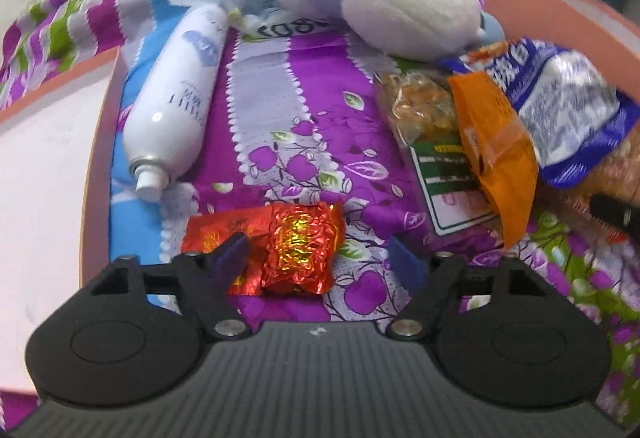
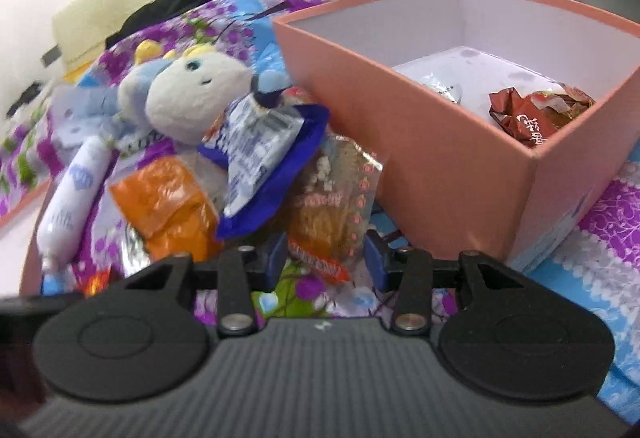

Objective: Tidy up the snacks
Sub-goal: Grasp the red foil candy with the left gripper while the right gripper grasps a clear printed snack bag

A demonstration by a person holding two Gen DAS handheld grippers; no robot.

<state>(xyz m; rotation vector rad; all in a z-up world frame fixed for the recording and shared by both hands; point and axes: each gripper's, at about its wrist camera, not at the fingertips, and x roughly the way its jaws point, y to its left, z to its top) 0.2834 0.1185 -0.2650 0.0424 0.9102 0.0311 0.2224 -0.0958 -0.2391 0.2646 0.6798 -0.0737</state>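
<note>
Because your left gripper (image 1: pixel 320 254) stands spread with the red foil snack (image 1: pixel 298 250) only partly between its fingers, the likeliest slip is a lopsided close. The left fingertip sits over the flat red wrapper just beside the crumpled foil block, while the right fingertip is well clear of it on the bedspread (image 1: pixel 304 77). If you close from here, I judge you may drag the foil sideways, pinch only the loose wrapper, or gather a fold of cloth with it. The white spray bottle (image 1: pixel 176 93) lies near on the left and could be nudged if you swing that way.

Your right gripper (image 2: pixel 326 258) is part open, with the lower edge of the clear noodle snack pack (image 2: pixel 332 197) lying between its fingertips; I cannot tell whether the pads press on it. That pack sits under a blue and white packet (image 2: pixel 260 153), with an orange packet (image 2: pixel 168 205) just beside it, and the plush toy (image 2: pixel 192 101) leans on the heap from behind. Lifting by one thin edge could tip the stack or let the pack slide out.

The pink box (image 2: pixel 440 173) stands just to the right of the heap, with a brown wrapper (image 2: pixel 532 113) and a silver one already inside. Its near wall is tall, so a low carry could catch the rim.
</note>
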